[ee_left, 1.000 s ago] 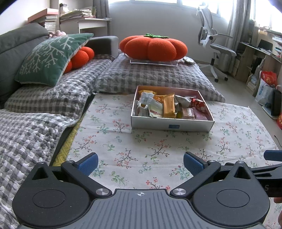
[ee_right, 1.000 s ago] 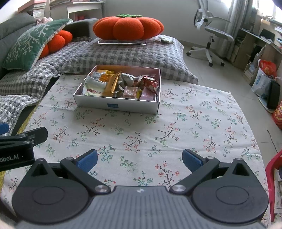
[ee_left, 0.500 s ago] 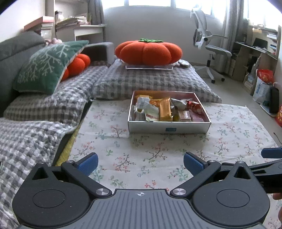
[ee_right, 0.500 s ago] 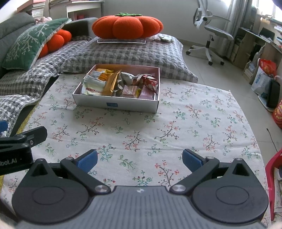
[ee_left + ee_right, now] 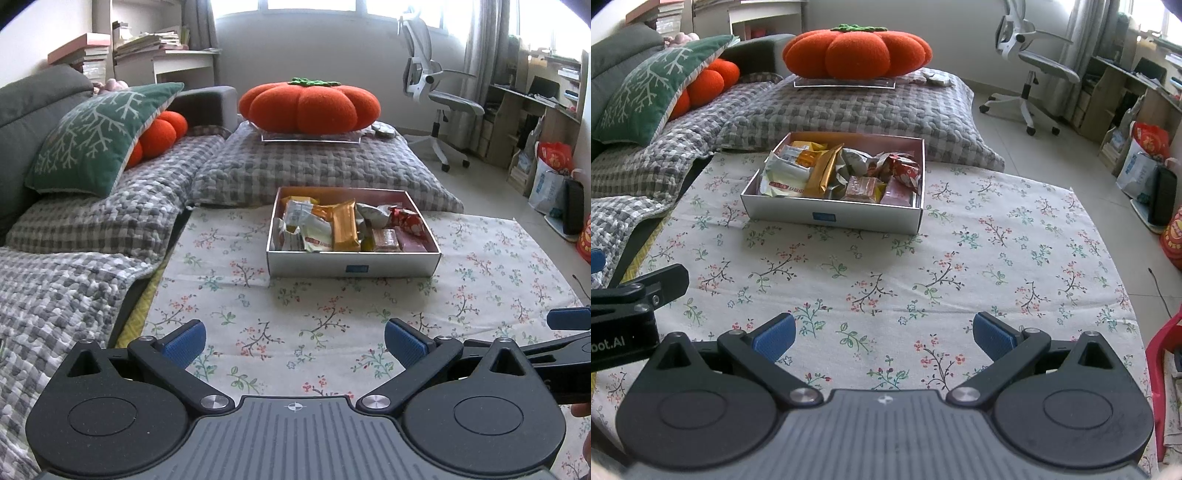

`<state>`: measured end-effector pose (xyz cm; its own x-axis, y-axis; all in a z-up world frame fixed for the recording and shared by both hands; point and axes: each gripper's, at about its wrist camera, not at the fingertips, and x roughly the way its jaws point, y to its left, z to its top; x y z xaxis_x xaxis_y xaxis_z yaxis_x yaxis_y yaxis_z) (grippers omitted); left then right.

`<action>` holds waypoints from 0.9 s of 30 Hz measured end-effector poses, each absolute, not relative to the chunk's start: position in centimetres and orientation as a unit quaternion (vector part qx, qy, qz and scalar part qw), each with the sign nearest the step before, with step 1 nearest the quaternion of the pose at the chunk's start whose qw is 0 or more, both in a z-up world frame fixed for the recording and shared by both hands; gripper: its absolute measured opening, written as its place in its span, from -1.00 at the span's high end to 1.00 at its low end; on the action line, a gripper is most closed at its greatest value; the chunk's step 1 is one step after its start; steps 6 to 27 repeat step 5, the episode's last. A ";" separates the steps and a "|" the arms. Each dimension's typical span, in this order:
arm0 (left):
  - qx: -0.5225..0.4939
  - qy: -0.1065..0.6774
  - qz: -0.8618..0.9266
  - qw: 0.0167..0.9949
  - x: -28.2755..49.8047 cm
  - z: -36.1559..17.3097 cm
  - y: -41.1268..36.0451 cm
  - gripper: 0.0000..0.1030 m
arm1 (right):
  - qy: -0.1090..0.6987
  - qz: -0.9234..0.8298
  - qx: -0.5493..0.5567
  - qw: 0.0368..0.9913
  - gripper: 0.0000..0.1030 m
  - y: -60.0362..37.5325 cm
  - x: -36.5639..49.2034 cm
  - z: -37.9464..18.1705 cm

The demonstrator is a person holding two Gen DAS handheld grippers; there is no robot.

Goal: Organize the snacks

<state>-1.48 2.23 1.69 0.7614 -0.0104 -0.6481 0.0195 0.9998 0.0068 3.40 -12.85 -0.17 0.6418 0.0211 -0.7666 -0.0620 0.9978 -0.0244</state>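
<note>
Both the left gripper (image 5: 293,341) and right gripper (image 5: 884,338) hover released and empty, while the snacks (image 5: 827,173) all sit jumbled in the box (image 5: 831,216) toward the floral cloth's (image 5: 886,280) far edge, seemingly gathered already.

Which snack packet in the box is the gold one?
The long gold packet lying near the middle of the box, between the white packet on its left and the small brown bar on its right.

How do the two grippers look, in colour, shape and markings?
Both look alike. The left gripper and the right gripper each have black linkage arms on round black discs, silver pivot screws, a ribbed grey body with a small crosshair mark, and ribbed blue pads. White lettering ending "bot.AI" shows on the left one's side.
</note>
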 end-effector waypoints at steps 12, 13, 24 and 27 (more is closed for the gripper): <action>0.006 0.349 -0.010 0.937 -1.4 1.3 2.4 -1.00 | 0.425 0.024 -0.027 0.904 -0.99 -12.8 3.5 -0.3; 0.006 0.349 -0.010 0.937 -1.4 1.3 2.4 -1.00 | 0.425 0.024 -0.027 0.904 -0.99 -12.8 3.5 -0.3; 0.006 0.349 -0.010 0.937 -1.4 1.3 2.4 -1.00 | 0.425 0.024 -0.027 0.904 -0.99 -12.8 3.5 -0.3; 0.006 0.349 -0.010 0.937 -1.4 1.3 2.4 -1.00 | 0.425 0.024 -0.027 0.904 -0.99 -12.8 3.5 -0.3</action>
